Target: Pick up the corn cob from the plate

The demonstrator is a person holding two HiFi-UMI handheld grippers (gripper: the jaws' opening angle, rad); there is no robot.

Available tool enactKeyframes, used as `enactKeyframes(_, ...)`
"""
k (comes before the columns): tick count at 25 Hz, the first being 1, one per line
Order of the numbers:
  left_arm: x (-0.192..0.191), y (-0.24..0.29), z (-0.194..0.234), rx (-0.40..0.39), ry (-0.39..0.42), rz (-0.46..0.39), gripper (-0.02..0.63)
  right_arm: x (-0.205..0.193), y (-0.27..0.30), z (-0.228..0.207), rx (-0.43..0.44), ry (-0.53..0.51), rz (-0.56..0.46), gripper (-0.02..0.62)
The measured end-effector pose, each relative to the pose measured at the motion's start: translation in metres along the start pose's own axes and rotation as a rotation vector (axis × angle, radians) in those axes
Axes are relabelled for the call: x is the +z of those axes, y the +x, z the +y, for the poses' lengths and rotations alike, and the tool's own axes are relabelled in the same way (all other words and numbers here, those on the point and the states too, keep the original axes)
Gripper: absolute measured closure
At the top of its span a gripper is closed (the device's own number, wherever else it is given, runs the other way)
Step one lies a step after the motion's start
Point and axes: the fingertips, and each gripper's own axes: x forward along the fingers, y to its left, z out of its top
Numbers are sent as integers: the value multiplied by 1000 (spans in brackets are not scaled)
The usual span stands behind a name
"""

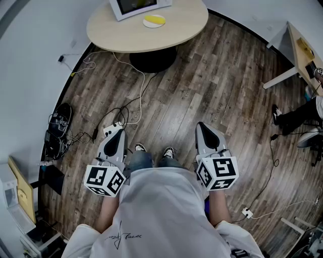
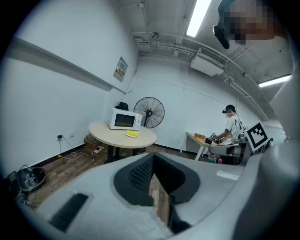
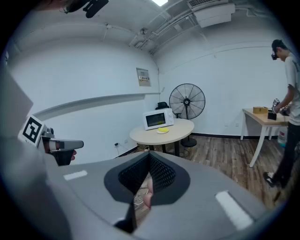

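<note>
On the round table [image 1: 187, 25], corn cob [image 1: 155, 19] on plate [image 1: 146, 23] beside microwave [image 1: 137, 6]; left hand-held gripper [image 1: 120, 132] and right hand-held gripper [image 1: 202, 126] closed, empty.

**Open floor up to the round surface**

The wooden floor [image 1: 212, 85] ahead lies open as far as the surface [image 1: 189, 25]. Cables [image 1: 143, 85] trail over its left part. On the surface, the microwave [image 1: 136, 6] stands just behind the plate [image 1: 154, 21]; the near edge is bare.
</note>
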Motion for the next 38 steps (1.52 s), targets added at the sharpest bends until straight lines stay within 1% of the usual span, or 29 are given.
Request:
enactKeyframes(5,-4,0,-12,-5,9,3,609,-5,-10,-4,6,15,-11,583)
enactKeyframes(7,-6,-1,-19,-11,13,2,609,-7,-15,-7,19,67,-22,583)
enactKeyframes(10,-8,-1,-26,-18,23,7,609,-9,-18,-9,63,149,-40,583)
enactKeyframes(13,-9,0,-27,-23,24,19,608,-12,-16,-1,122,137,-25,583)
enactKeyframes(16,-15,7,-29,-37,21,42,609,-18,-9,6,144,89,7,584)
enactKeyframes(19,-15,17,-31,-52,26,56,609,-18,-2,7,142,89,13,584)
enactKeyframes(21,-11,26,-29,-55,21,51,609,-16,5,3,125,75,19,584)
enactKeyframes(24,-3,43,-22,-53,15,45,609,-11,19,-9,60,-4,32,584)
enactKeyframes(26,3,55,-17,-55,10,45,609,-2,30,-14,44,-30,22,584)
enactKeyframes(30,18,78,-4,-60,7,44,609,19,55,-17,51,-27,8,584)
enactKeyframes(38,46,128,24,-69,4,48,609,50,112,-27,48,12,2,584)
